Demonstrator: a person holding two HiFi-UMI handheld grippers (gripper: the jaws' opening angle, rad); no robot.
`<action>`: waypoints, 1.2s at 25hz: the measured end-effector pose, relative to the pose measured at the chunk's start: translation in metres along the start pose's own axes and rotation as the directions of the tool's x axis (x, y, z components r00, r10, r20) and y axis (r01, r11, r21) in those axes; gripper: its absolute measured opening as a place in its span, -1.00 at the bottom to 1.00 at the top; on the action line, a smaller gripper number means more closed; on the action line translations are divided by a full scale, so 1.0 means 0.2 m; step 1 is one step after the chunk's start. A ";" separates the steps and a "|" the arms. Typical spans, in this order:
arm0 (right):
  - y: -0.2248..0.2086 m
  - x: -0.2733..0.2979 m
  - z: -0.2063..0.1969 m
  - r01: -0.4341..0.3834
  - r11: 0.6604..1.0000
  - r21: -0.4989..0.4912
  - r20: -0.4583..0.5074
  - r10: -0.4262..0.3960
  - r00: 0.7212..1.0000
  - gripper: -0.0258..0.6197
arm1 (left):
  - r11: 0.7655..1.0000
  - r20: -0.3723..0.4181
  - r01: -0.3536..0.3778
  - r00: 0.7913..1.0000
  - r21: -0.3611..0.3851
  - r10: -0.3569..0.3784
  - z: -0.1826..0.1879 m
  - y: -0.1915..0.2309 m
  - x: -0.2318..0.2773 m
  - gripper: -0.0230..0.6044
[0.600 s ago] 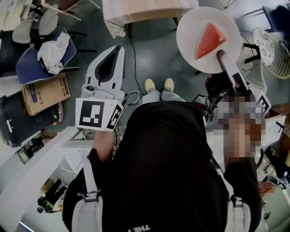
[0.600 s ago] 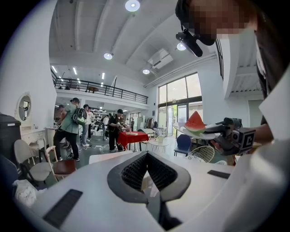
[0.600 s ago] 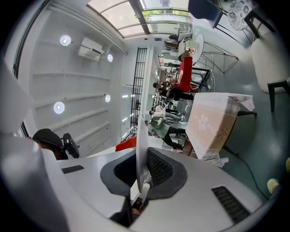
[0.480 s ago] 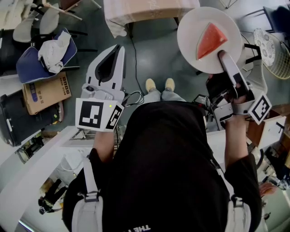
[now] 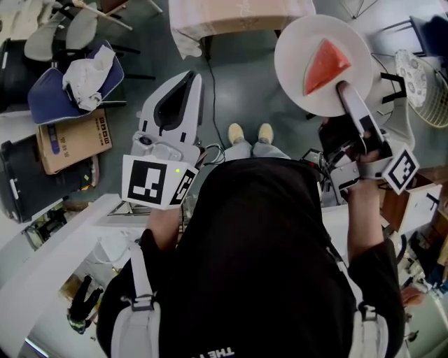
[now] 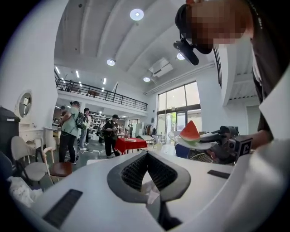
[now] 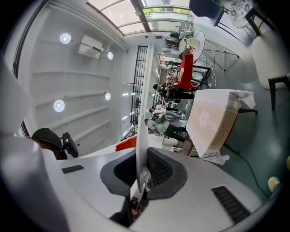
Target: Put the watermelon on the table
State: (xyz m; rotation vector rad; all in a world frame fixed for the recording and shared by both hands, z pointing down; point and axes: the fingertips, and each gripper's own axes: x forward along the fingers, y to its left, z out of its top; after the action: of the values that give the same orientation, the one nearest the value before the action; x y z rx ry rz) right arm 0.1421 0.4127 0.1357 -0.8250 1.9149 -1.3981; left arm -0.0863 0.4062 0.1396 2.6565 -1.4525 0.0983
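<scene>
watermelon [image 5: 324,63] riding on plate [image 5: 297,42], right gripper [image 5: 341,87] clamping the rim; left gripper [image 5: 187,80] idling closed, empty; table [image 5: 238,14] placement pending.

Watermelon [image 5: 324,64]: red wedge, green rind; lay flat on white plate [image 5: 297,42], raised near cloth-covered table [image 5: 238,14].

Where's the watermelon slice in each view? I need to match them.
Head view: watermelon slice upper right, on the white plate.
Left gripper view: right of centre, on that plate.
Right gripper view: a red sliver left of the edge-on plate, centre.
Shared landmark: the white plate.
</scene>
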 end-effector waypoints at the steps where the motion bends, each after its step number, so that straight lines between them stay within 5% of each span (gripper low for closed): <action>1: 0.00 0.01 -0.01 0.000 1.000 0.002 0.000 0.000 1.000 -0.82 | 1.000 -0.005 0.005 1.000 0.007 -0.005 0.00 -0.01 0.00 -0.89; 30: 0.03 0.29 -0.24 0.010 1.000 -0.013 0.001 -0.010 1.000 -0.82 | 0.997 -0.002 0.028 1.000 -0.073 -0.029 -0.03 0.31 -0.11 -0.89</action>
State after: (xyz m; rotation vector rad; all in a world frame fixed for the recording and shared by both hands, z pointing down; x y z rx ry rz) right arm 0.0685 0.3961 0.1351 -0.8417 1.9238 -1.3923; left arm -0.1504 0.3922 0.1466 2.6165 -1.3891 0.0466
